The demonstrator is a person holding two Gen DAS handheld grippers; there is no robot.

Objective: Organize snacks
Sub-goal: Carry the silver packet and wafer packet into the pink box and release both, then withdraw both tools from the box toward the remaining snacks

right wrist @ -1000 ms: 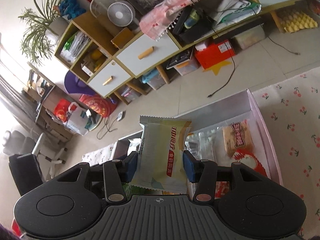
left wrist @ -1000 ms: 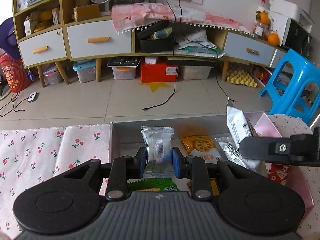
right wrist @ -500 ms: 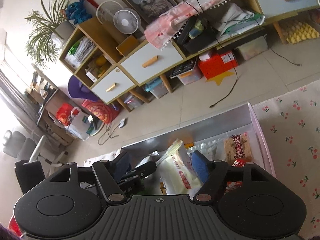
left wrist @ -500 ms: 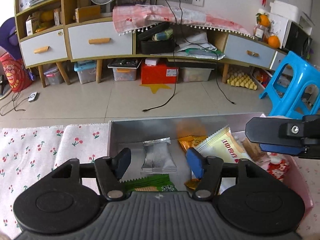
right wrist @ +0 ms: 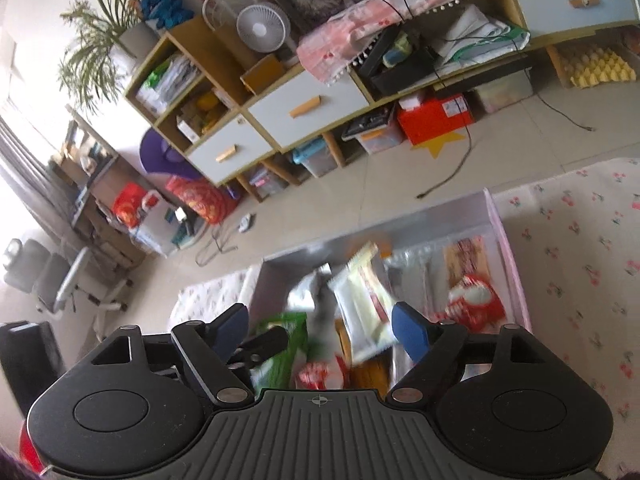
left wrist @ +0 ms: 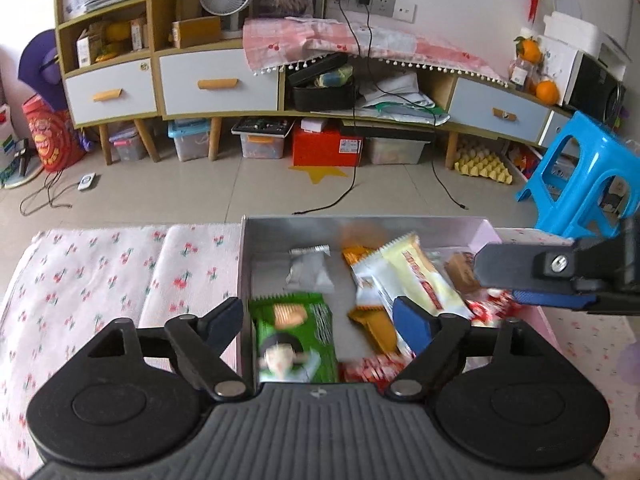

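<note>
On the left lies the cherry-print cloth (left wrist: pixel 100 280), bare up to the left wall of the pink box (left wrist: pixel 245 264). The left gripper (left wrist: pixel 318 322) hangs above that wall's inner side, jaws just opened wide and gripping nothing; the silver packet (left wrist: pixel 310 274) lies free on the open grey floor near the back wall, the green packet (left wrist: pixel 294 332) below it. Further right, the cream packet (left wrist: pixel 408 276) leans across the orange ones. The right gripper (right wrist: pixel 320 326), its jaws likewise just spread, hovers empty above it. Red snacks (right wrist: pixel 472 300) crowd the box's right wall.
</note>
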